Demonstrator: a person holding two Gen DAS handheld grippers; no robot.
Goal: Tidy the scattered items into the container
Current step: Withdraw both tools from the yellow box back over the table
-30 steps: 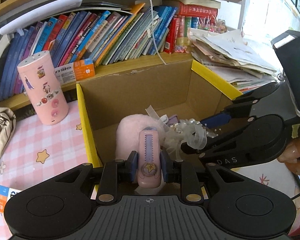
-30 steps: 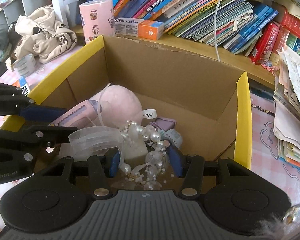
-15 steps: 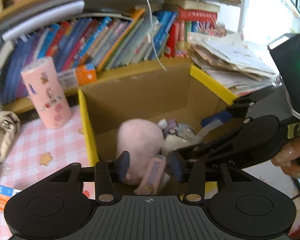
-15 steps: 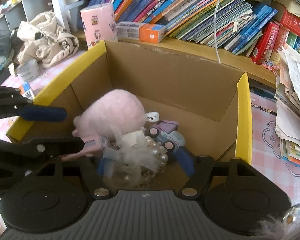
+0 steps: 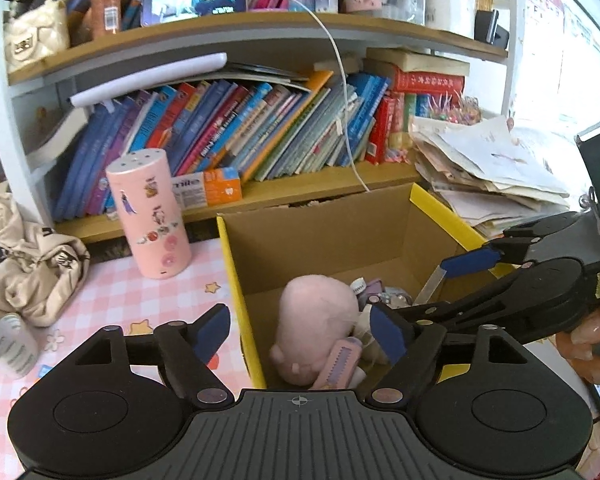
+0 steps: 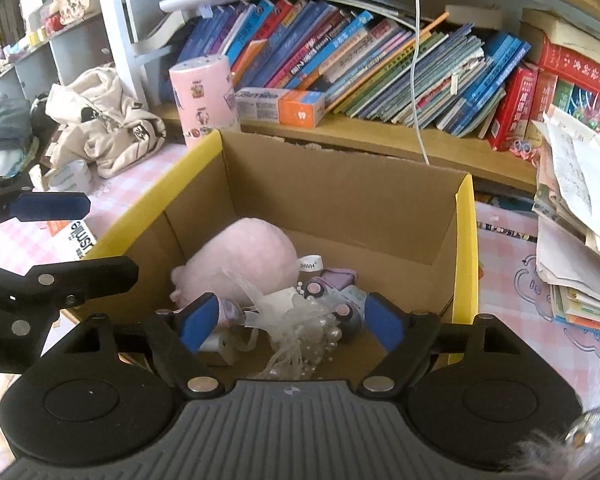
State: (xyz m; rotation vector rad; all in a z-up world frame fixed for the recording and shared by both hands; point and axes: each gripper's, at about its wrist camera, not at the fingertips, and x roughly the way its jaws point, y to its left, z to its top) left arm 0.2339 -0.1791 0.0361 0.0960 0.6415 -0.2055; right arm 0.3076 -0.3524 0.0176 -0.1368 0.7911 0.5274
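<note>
An open cardboard box with yellow flaps (image 5: 432,208) (image 6: 466,240) stands in front of the bookshelf. Inside lie a pink plush toy (image 5: 318,312) (image 6: 248,268), a pink comb-like case (image 5: 340,364), a white pearl and ribbon piece (image 6: 304,324) and small toys (image 6: 336,280). My left gripper (image 5: 300,330) is open and empty above the box's near left edge. My right gripper (image 6: 290,318) is open and empty above the box's near side; it shows at the right of the left wrist view (image 5: 472,264).
A pink cylinder with stickers (image 5: 148,212) (image 6: 204,96) stands left of the box on the pink checked cloth (image 5: 112,304). A beige garment (image 5: 24,264) and a tape roll (image 5: 8,344) lie farther left. A paper stack (image 5: 492,176) sits to the right. Books fill the shelf behind.
Both grippers opened and let go: the pink case and the pearl ribbon piece dropped into the box. Both grippers pulled back and up from the box.
</note>
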